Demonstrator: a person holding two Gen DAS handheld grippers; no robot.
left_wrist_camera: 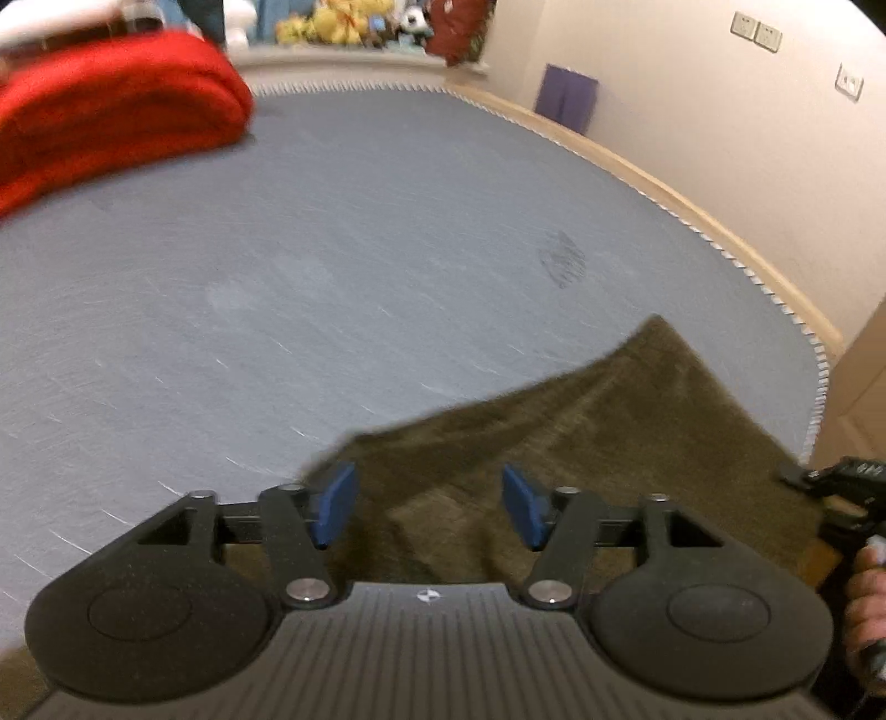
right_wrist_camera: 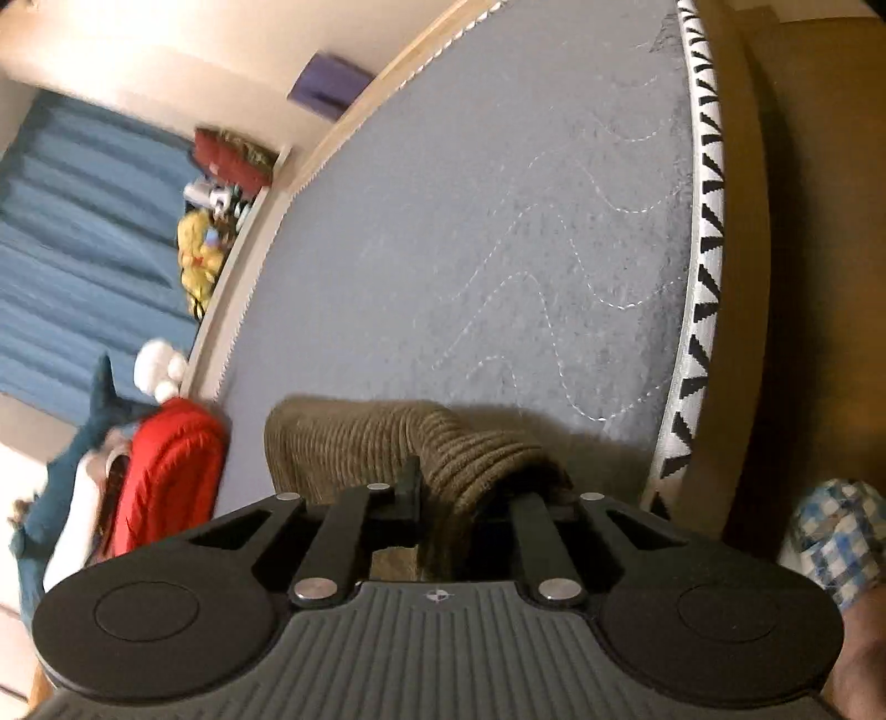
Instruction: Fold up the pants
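Note:
The olive-brown corduroy pants (left_wrist_camera: 581, 426) lie on the grey-blue mattress (left_wrist_camera: 360, 249), near its front right part. My left gripper (left_wrist_camera: 429, 507) is open, its blue pads (left_wrist_camera: 335, 504) spread above the near edge of the pants, holding nothing. In the right wrist view my right gripper (right_wrist_camera: 443, 493) is shut on a bunched fold of the pants (right_wrist_camera: 387, 437), which drapes over the fingers and hides the pads. The right gripper's body shows at the right edge of the left wrist view (left_wrist_camera: 847, 493).
A folded red blanket (left_wrist_camera: 111, 111) lies at the mattress's far left corner. Stuffed toys (left_wrist_camera: 343, 22) line the headboard shelf. A wooden bed frame (left_wrist_camera: 664, 188) and a patterned trim (right_wrist_camera: 703, 221) border the mattress. A wall runs along the right side.

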